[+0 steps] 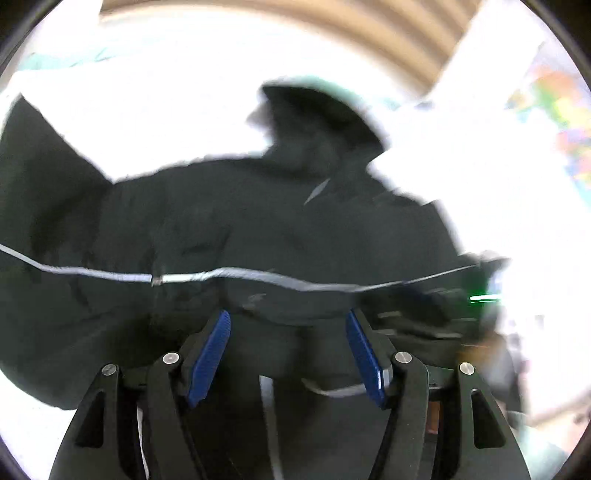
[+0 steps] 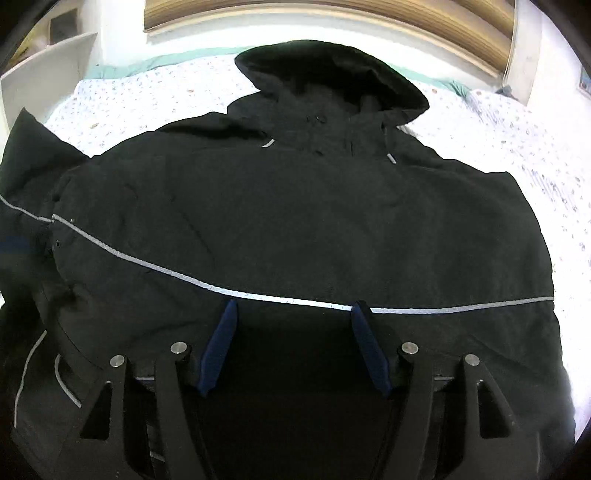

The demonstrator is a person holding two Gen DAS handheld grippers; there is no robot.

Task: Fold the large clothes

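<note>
Bedding in a pale speckled print covers the bed on which the work is laid; a wooden headboard closes the far side.

Nearest, in the right wrist view, the right gripper stands with its jaws parted, blue pads clear of the cloth, nothing held. It hangs over the lower body of the black jacket, just short of the reflective stripe that runs across the frame.

In the left wrist view, which is blurred, the left gripper is likewise spread wide with no fabric pinched between its pads.

Progress, as judged: the jacket lies flat and face up, spread across the bed. A sleeve extends off the left edge of the frame; the right side ends in a straight edge, possibly turned in already, though this cannot be confirmed. The hood lies extended at the upper centre, not folded. Most folds remain.

Clearance: bare bedding is open at upper left and along the right of the frame. A white shelf unit stands at far upper left, well apart.
</note>
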